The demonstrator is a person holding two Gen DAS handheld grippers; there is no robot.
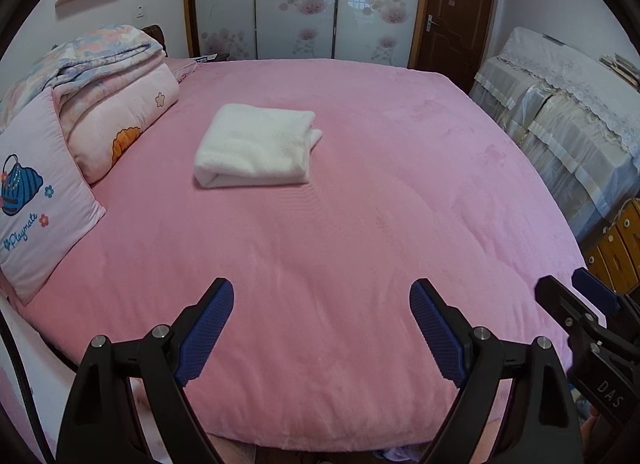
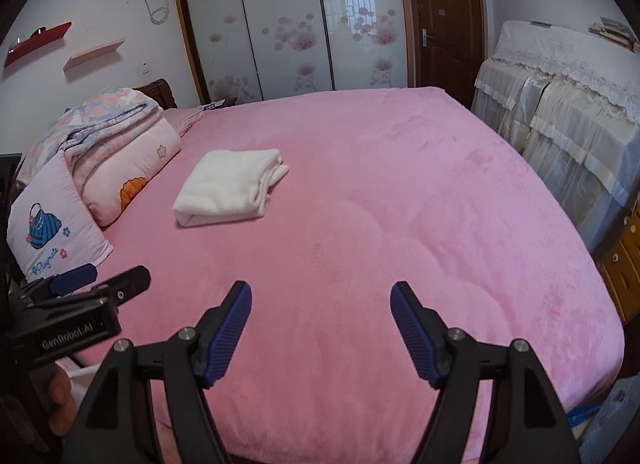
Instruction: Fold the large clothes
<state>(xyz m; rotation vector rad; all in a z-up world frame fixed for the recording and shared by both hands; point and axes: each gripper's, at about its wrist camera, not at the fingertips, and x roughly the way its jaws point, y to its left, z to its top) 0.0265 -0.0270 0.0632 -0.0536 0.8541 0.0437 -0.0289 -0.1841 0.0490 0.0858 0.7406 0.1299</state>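
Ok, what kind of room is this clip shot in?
A home bedroom, almost certainly: a large bed under a pink bedspread, a stack of folded quilts and a pillow at its head, and a floral sliding-door wardrobe behind.

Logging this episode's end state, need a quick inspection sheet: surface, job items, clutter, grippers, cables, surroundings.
Surface: pink bedspread, smooth, bare in front.
Job's things: white garment folded into a compact rectangle, lying mid-bed.
Clutter: Playmate pillow and folded quilts along the left side.
Grippers: left gripper and right gripper both open, hovering, holding nothing.
Cables: AC cord on wall.
Surroundings: wardrobe, door, lace-covered furniture.
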